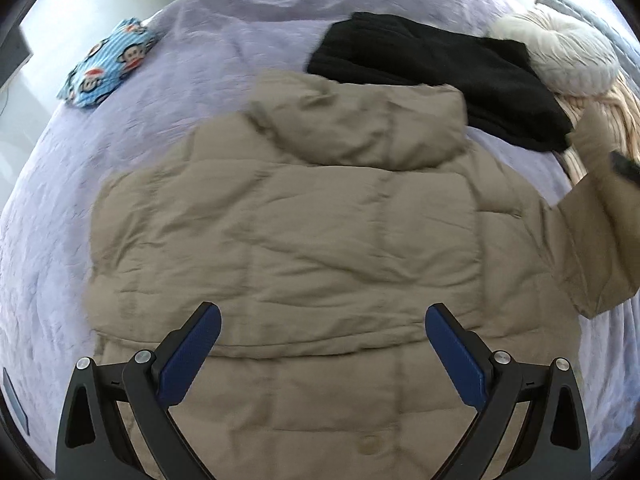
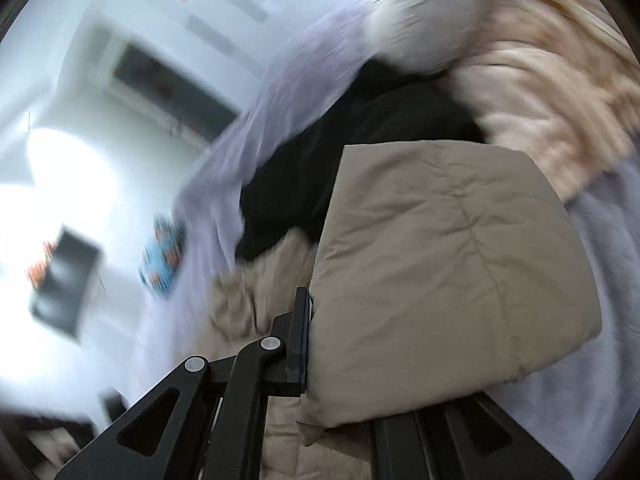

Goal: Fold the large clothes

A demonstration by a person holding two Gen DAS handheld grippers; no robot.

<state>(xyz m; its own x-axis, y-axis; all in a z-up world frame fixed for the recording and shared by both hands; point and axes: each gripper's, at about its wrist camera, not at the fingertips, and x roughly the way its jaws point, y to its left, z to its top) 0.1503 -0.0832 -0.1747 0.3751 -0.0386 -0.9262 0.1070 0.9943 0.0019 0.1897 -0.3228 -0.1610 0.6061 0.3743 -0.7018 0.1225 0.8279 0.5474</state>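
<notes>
Folding barely begun: a beige puffer jacket (image 1: 304, 232) lies back-up and spread across a lavender bed (image 1: 224, 56), hood toward the far side beside a black garment (image 1: 436, 80). The left gripper (image 1: 323, 332) hovers over the hem, jaws wide apart and holding nothing. The right gripper (image 2: 320, 344) has its jaws clamped on the jacket's sleeve (image 2: 448, 272), raised off the bed at the jacket's right side. Judging by the flat body, both sleeve folds and the final halving remain.
</notes>
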